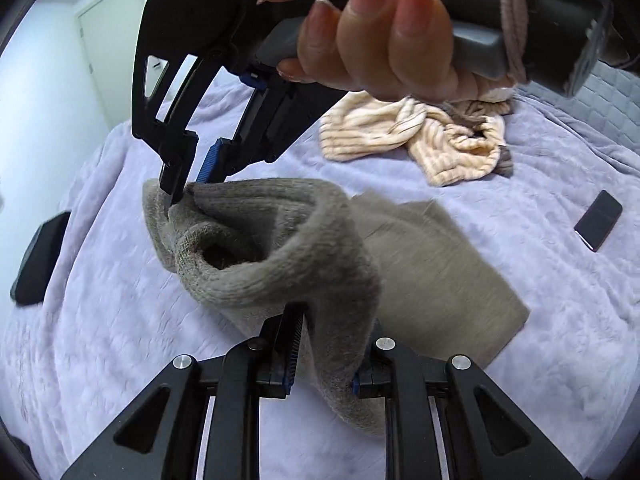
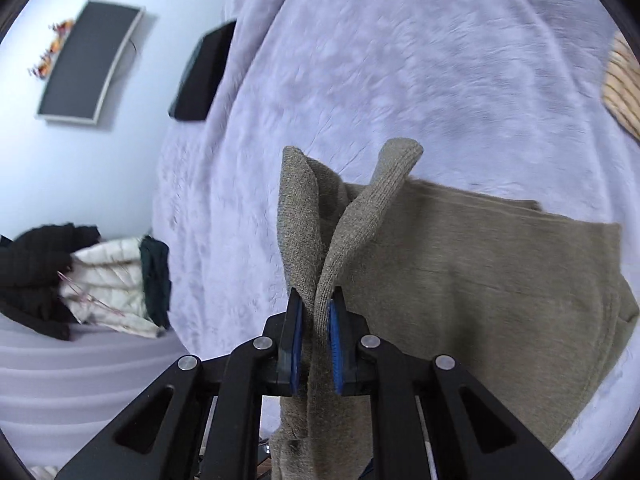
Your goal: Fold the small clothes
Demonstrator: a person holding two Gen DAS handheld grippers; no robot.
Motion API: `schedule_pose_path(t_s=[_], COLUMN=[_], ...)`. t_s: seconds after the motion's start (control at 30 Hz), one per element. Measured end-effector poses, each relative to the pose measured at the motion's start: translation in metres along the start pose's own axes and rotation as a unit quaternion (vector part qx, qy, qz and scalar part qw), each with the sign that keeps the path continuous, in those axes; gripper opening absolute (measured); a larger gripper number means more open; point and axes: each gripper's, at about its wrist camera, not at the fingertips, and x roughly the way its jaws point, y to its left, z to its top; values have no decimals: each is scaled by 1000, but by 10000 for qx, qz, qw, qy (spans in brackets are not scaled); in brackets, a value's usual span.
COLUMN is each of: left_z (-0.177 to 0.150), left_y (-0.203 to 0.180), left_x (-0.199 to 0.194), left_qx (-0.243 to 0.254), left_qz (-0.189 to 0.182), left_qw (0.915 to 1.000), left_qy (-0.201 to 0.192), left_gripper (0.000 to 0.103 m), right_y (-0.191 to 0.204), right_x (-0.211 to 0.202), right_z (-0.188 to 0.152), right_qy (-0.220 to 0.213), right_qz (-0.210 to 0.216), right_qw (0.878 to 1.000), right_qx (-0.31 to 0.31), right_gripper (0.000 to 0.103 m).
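A grey-brown knitted garment (image 1: 432, 272) lies partly folded on a lilac bedspread (image 1: 120, 300). My left gripper (image 1: 326, 344) is shut on one raised edge of it at the bottom of the left wrist view. My right gripper (image 1: 188, 184) comes in from the top left there, shut on the garment's far corner, with a hand on its handle. In the right wrist view my right gripper (image 2: 316, 320) pinches a bunched fold of the garment (image 2: 480, 280) between its blue pads, and the rest spreads flat to the right.
A crumpled cream ribbed garment (image 1: 420, 136) lies further back on the bed, its edge also in the right wrist view (image 2: 624, 88). A dark phone (image 1: 598, 220) lies at the right. A black object (image 1: 38, 260) sits at the bed's left edge. Piled clothes (image 2: 80, 280) lie beyond.
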Motion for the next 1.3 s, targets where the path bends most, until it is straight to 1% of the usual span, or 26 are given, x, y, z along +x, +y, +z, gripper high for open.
schedule_pose_path(t_s=[0.07, 0.17, 0.23, 0.33, 0.43, 0.53, 0.6, 0.73, 0.77, 0.83, 0.9, 0.93, 0.97, 1.0, 1.03, 1.07, 1.2, 1.3], left_z=[12, 27, 32, 32, 24, 12, 2, -8, -9, -8, -9, -10, -11, -11, -13, -13, -18, -22], left_y=[-20, -57, -78, -113, -146, -163, -171, -179, -179, -181, -177, -176, -175, -172, -168, -162, -139, -113], left_x=[4, 10, 15, 28, 48, 65, 70, 72, 70, 67, 59, 56, 55, 52, 50, 46, 40, 42], left_qx=[190, 481, 652, 887, 1105, 1255, 1321, 1375, 1350, 1313, 1257, 1219, 1154, 1075, 977, 836, 516, 90], left_qz=[-83, -309, -444, -715, -925, -991, -1034, -1046, -1045, -1015, -994, -973, -959, -976, -1005, -1032, -919, -759], left_qw=[9998, 9984, 9969, 9934, 9889, 9851, 9828, 9808, 9809, 9814, 9820, 9823, 9828, 9831, 9833, 9837, 9848, 9851], left_qy=[-37, -47, -20, 126, 369, 630, 772, 900, 934, 963, 1004, 1039, 1077, 1117, 1158, 1216, 1377, 1542], left_gripper=[21, 21, 20, 20, 20, 20, 20, 20, 20, 21, 21, 21, 21, 21, 21, 21, 21, 21], right_y=[-18, -53, -83, -130, -183, -228, -251, -285, -289, -289, -283, -279, -275, -271, -266, -261, -239, -220], right_x=[-22, -53, -71, -90, -89, -75, -64, -46, -46, -48, -53, -57, -61, -67, -74, -80, -95, -90], right_z=[-11, -30, -45, -69, -94, -114, -123, -137, -138, -142, -146, -149, -152, -156, -162, -167, -191, -207], right_qy=[-224, -548, -754, -950, -1060, -1068, -1040, -1068, -1089, -1142, -1125, -1115, -1124, -1152, -1216, -1279, -1406, -1310], right_qz=[144, 311, 407, 509, 584, 519, 453, 376, 409, 438, 375, 344, 311, 250, 202, 179, 22, 1], right_qw=[9996, 9975, 9951, 9907, 9846, 9794, 9766, 9708, 9691, 9673, 9688, 9702, 9716, 9730, 9738, 9745, 9792, 9856], right_qx=[126, 321, 495, 831, 1265, 1633, 1827, 2114, 2174, 2223, 2175, 2123, 2057, 1984, 1909, 1835, 1460, 1066], right_gripper=[13, 13, 13, 13, 13, 13, 13, 14, 14, 19, 21, 24, 29, 44, 55, 57, 57, 57])
